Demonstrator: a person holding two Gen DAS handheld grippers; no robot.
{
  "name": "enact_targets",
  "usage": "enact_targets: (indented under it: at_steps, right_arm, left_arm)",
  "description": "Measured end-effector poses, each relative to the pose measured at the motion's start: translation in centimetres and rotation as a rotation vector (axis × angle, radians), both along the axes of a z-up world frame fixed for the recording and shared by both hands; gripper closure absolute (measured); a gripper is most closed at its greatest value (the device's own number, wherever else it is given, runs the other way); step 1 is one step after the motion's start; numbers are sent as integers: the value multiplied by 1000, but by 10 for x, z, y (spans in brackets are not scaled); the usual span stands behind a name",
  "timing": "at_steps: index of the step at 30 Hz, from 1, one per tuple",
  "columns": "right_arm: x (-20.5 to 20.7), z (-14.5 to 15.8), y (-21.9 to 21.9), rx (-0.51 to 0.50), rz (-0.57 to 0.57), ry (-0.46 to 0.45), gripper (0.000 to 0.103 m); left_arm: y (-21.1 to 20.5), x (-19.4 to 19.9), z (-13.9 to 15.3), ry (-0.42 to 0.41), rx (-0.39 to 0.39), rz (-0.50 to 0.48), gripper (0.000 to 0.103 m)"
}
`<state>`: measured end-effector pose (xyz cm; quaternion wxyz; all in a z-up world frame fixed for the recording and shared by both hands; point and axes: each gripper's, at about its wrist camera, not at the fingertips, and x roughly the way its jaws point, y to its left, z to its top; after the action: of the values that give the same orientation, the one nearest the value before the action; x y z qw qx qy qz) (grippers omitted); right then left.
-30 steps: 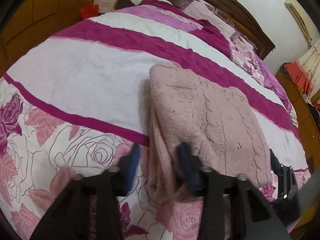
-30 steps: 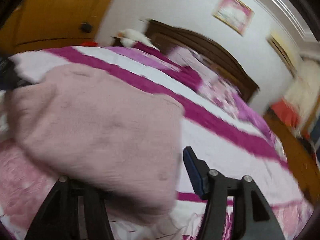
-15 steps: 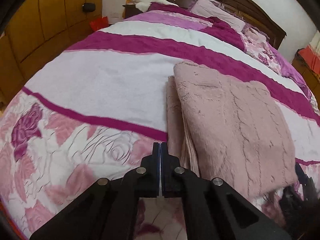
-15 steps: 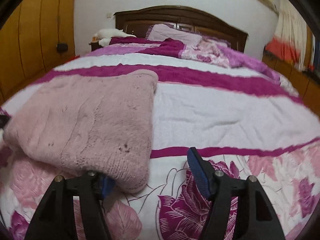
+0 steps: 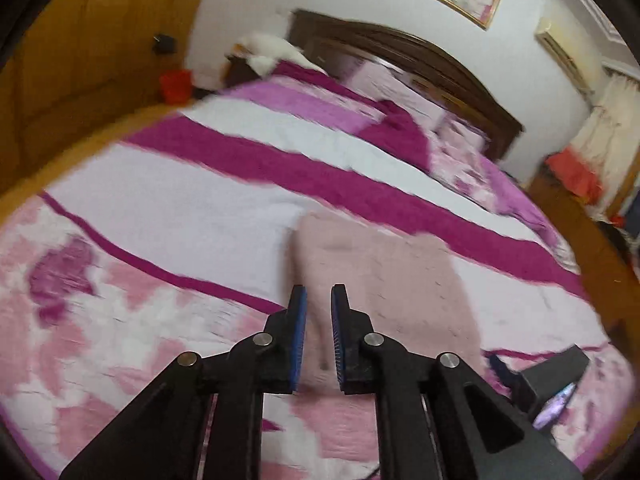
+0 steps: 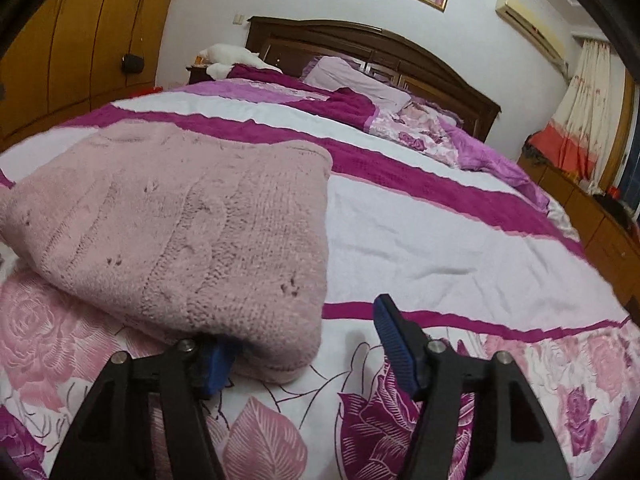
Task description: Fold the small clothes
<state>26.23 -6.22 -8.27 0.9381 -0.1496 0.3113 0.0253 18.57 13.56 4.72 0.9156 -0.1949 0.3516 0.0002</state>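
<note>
A folded pink knitted sweater (image 6: 180, 216) lies on the striped bedspread (image 6: 440, 240). My right gripper (image 6: 304, 324) is low at its near right corner. Its left finger (image 6: 216, 360) is tucked under that corner and its right finger (image 6: 392, 332) stands free on the bedspread; the jaws are closing, but the pads do not press the knit. In the blurred left wrist view my left gripper (image 5: 319, 292) hangs above the sweater (image 5: 380, 276), its pads a narrow gap apart with nothing between them. The right gripper (image 5: 504, 368) shows at that view's lower right.
The bed fills both views, with pillows (image 6: 352, 76) and a dark wooden headboard (image 6: 400, 52) at the far end. Wooden wardrobe doors (image 6: 80, 40) stand to the left. A low wooden cabinet (image 6: 592, 216) and curtains (image 6: 580, 112) run along the right.
My left gripper shut beside the sweater's left edge, then rose and tilted up, and its pads now stand slightly apart. The right gripper settled low at the sweater's corner, one finger under it.
</note>
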Motion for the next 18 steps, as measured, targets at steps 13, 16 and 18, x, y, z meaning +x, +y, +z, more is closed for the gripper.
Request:
enact_targets:
  at_steps: [13,16,18]
  right_arm:
    - [-7,8,-5,80,101,-2,76]
    - [-11,11,2,41,111,-25,77]
    - [-11,10,3,27,116,-26,77]
  left_arm:
    - [-48,42,-64,180,418,97,103]
    - [-12,54,-91,310,303,156,103]
    - [14,53,-98,331,112,173,103]
